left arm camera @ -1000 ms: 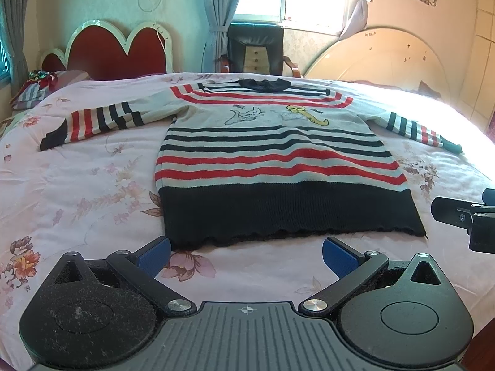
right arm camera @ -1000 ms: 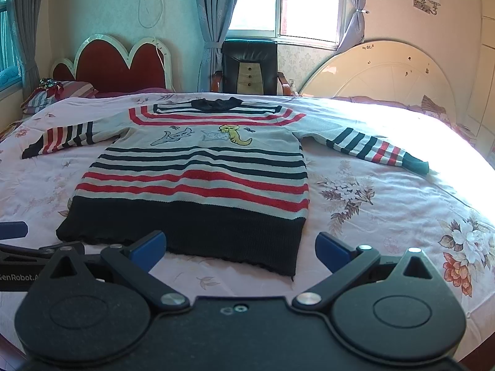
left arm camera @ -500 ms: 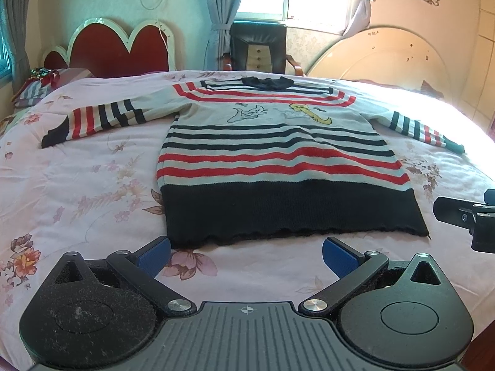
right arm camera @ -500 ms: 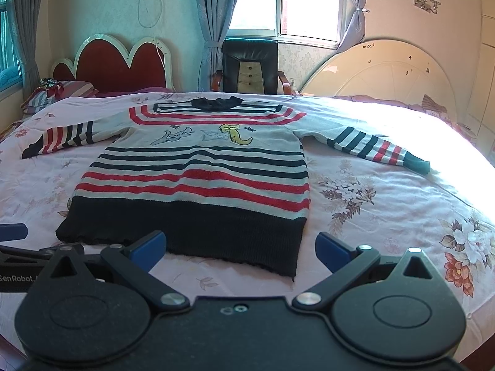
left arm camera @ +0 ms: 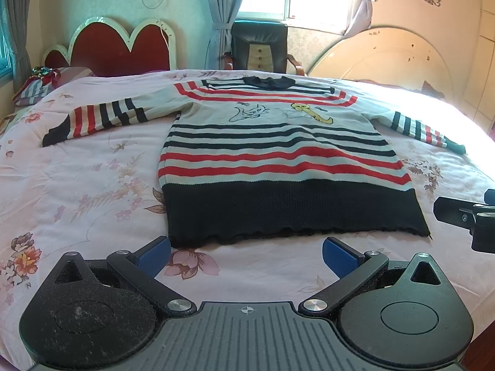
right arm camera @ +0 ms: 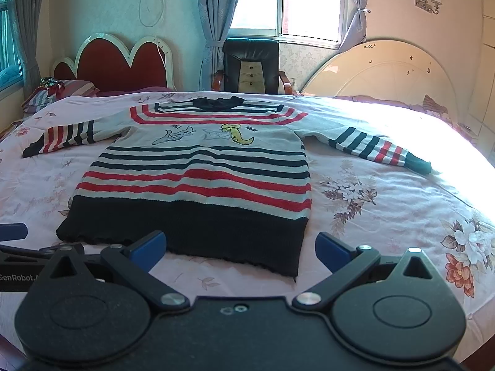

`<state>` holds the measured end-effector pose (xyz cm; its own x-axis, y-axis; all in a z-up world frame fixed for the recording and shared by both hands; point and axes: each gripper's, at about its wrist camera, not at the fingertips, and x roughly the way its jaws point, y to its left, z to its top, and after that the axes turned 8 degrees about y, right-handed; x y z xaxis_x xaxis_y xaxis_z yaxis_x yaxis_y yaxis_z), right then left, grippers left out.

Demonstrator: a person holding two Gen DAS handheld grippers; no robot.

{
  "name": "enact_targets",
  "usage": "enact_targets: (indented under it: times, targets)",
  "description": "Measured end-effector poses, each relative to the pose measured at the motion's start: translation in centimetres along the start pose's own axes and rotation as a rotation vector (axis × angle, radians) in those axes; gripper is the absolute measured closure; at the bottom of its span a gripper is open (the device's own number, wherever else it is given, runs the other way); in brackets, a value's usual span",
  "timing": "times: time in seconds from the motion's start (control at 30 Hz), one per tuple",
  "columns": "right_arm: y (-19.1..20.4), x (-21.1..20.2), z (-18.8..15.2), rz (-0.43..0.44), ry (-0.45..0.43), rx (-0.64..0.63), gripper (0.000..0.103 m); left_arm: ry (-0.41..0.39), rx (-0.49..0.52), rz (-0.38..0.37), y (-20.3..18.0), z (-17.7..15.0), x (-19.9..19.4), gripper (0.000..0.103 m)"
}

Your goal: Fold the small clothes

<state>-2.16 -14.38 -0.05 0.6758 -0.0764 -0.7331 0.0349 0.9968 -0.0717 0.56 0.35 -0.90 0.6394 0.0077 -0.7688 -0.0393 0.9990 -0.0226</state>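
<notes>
A small striped sweater (left arm camera: 278, 154) lies flat and face up on the bed, sleeves spread out, black hem nearest me. It also shows in the right wrist view (right arm camera: 201, 179). My left gripper (left arm camera: 246, 255) is open and empty, just short of the hem's left part. My right gripper (right arm camera: 239, 249) is open and empty, just short of the hem's right part. The right gripper's side shows at the right edge of the left wrist view (left arm camera: 464, 216). The left gripper's side shows at the left edge of the right wrist view (right arm camera: 18, 247).
The bed has a pink floral sheet (left arm camera: 77, 185), also seen in the right wrist view (right arm camera: 386, 204). A red heart-shaped headboard (left arm camera: 117, 49) and striped pillow (left arm camera: 34, 88) are at the far left. A black chair (left arm camera: 260, 49) and a cream round board (left arm camera: 386, 55) stand behind the bed.
Both grippers stay open with almost no movement; the views shift very slightly. The sweater has not moved.
</notes>
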Motion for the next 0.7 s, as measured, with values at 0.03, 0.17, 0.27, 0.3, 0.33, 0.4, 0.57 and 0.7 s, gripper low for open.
enact_targets:
  times: [0.03, 0.17, 0.27, 0.3, 0.33, 0.4, 0.57, 0.7]
  targets:
    - [0.06, 0.04, -0.02, 0.001, 0.001, 0.0, 0.001, 0.0, 0.0, 0.0, 0.0, -0.01, 0.0, 0.0]
    - [0.04, 0.08, -0.01, 0.001, 0.002, -0.001, 0.001, -0.001, -0.001, 0.001, -0.01, -0.01, 0.0, 0.0]
    - [0.04, 0.09, -0.01, 0.0, 0.001, -0.001, 0.001, -0.001, -0.001, 0.002, -0.01, -0.01, 0.0, 0.0]
    - [0.05, 0.05, -0.02, 0.001, 0.002, -0.001, 0.001, -0.001, -0.001, 0.002, 0.06, 0.0, 0.07, 0.0]
    - [0.06, 0.06, -0.03, 0.001, 0.001, -0.001, 0.001, 0.0, -0.001, 0.002, 0.06, -0.01, 0.08, 0.0]
    - [0.07, 0.07, -0.01, 0.0, 0.0, -0.001, 0.001, -0.001, -0.001, 0.002, 0.06, -0.03, 0.07, 0.0]
    - [0.09, 0.13, 0.01, 0.0, 0.003, -0.001, 0.001, 0.0, 0.0, 0.002, 0.07, -0.03, 0.15, 0.0]
    - [0.08, 0.11, 0.01, 0.0, 0.005, -0.002, 0.001, 0.004, 0.0, 0.003, 0.04, 0.0, 0.15, 0.0]
